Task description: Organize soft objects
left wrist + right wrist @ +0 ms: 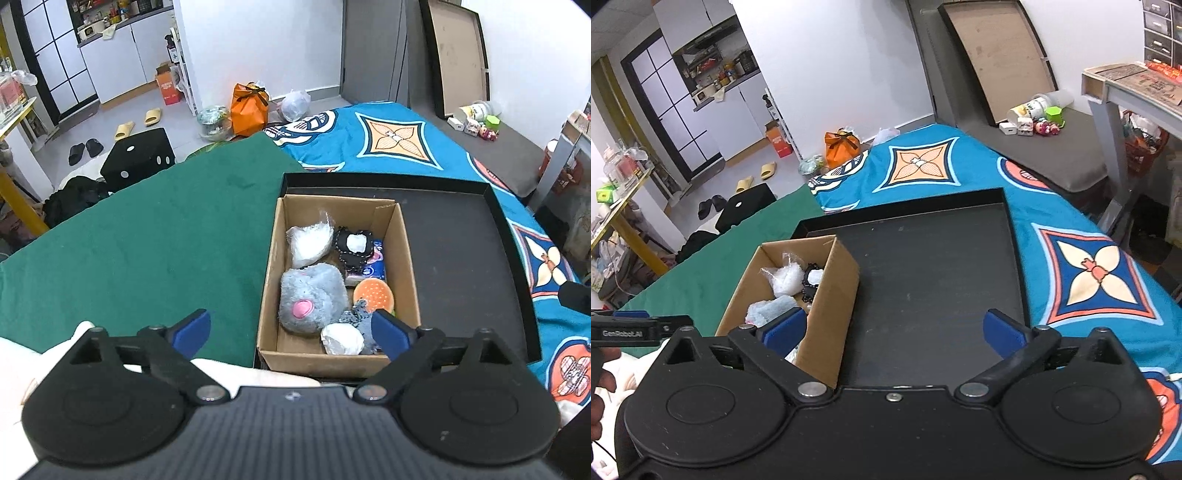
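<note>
A cardboard box [269,266] stands in the left end of a black tray [461,258] on the bed. It holds a grey plush mouse [310,295], a white plastic bag [308,242], a black beaded pouch [354,245], an orange round toy [373,293], a white wrapped lump [341,339] and a grey knitted piece [360,319]. My left gripper [291,332] is open and empty above the box's near edge. My right gripper [894,328] is open and empty over the bare tray floor [934,288], beside the box [827,295].
A green cloth [147,240] covers the bed left of the tray, and a blue patterned sheet [388,147] covers the rest. The left gripper shows at the left edge of the right wrist view [628,328]. A grey table [1126,92] stands at the right.
</note>
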`<state>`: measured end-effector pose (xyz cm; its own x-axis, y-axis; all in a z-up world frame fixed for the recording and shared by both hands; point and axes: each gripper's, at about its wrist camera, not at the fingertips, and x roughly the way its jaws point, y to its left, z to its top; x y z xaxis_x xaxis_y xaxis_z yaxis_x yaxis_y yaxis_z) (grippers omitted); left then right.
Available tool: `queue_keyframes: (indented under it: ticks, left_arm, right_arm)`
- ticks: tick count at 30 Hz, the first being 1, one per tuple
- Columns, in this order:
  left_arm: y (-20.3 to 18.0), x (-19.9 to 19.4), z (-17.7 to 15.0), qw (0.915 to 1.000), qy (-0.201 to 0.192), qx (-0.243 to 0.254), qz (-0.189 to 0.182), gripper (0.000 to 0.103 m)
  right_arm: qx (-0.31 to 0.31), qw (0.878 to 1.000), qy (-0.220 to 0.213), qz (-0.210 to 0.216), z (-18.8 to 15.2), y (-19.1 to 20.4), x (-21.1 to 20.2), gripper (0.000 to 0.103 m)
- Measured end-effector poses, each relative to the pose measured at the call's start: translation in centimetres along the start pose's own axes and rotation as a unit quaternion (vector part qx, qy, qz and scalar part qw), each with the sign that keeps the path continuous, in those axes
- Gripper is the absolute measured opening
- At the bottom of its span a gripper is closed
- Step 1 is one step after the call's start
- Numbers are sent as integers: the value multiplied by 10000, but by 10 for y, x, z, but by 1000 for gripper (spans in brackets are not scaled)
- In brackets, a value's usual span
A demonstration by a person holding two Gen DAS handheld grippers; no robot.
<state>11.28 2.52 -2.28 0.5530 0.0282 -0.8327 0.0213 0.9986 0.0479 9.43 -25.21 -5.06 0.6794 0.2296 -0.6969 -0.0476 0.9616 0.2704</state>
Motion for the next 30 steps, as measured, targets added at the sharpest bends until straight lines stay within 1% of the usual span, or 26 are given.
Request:
queue_keyframes:
  ticks: [5, 11, 22, 25, 30]
  left_arm:
    - [2, -14, 2, 10000, 28, -52, -76, 97]
    - [3, -33, 2, 9999, -63, -40, -92, 99]
    - [-4, -58, -3, 9995, -137, 70, -272, 99]
    - [-7, -62, -7, 9995, -221, 105, -209, 99]
    - [-6, -64, -13, 9995, -216, 91, -214, 99]
  right_arm:
    - [-13, 9999, 1, -115, 2, -4, -9, 103]
    - [73, 9997, 23, -212, 1, -8, -22, 103]
    - [147, 9998, 71, -114, -3, 0, -44, 103]
    - [94, 9998, 124, -130, -7, 6, -45, 103]
    - [56, 9997, 215, -114, -16, 15, -47, 103]
